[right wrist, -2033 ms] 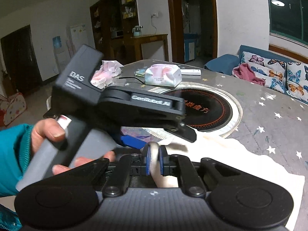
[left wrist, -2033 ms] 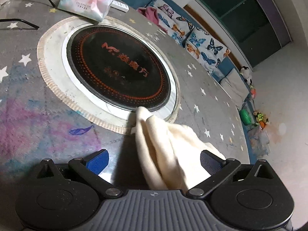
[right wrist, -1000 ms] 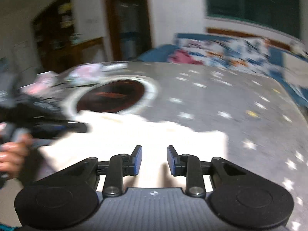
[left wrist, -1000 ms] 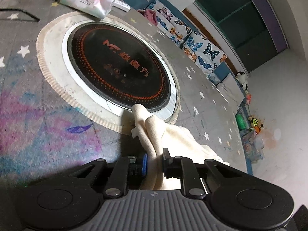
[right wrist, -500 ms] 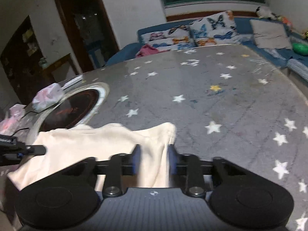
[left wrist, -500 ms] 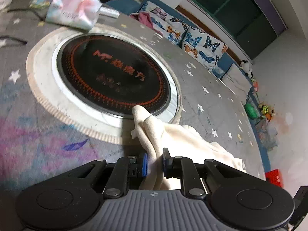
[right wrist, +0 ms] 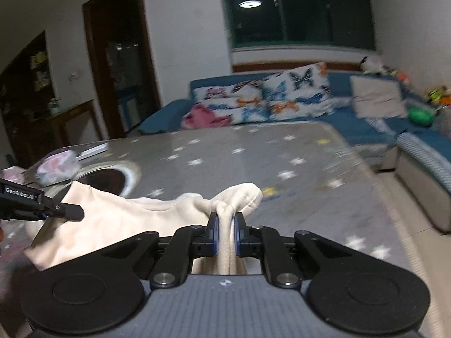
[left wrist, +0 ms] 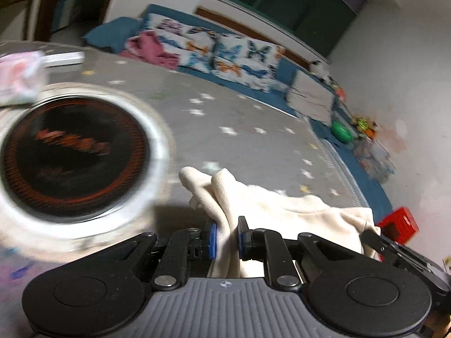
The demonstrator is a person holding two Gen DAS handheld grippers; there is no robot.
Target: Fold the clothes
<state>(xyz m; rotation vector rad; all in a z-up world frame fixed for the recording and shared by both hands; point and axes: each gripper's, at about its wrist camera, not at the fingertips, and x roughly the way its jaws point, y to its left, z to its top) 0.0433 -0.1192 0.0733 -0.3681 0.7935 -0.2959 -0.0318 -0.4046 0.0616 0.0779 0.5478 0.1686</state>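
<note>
A cream garment (left wrist: 282, 211) lies across the grey star-patterned table (left wrist: 239, 118). My left gripper (left wrist: 227, 238) is shut on one bunched corner of it, beside the black round hob (left wrist: 73, 155). My right gripper (right wrist: 225, 235) is shut on the opposite corner of the cream garment (right wrist: 112, 219), and the cloth stretches between the two. The left gripper's finger (right wrist: 60, 209) shows at the left of the right wrist view, and the right gripper's finger (left wrist: 377, 242) shows at the right of the left wrist view. Both views are motion-blurred.
A pink-and-white tissue pack (right wrist: 57, 169) and a white remote (left wrist: 63, 57) lie at the table's far left. A blue sofa with butterfly cushions (right wrist: 267, 98) runs behind the table. A red crate (left wrist: 398, 225) stands on the floor to the right.
My right gripper has closed on the garment's far corner. My left gripper, still holding its corner, has swung away from the hob toward the table's middle, lifting the cloth.
</note>
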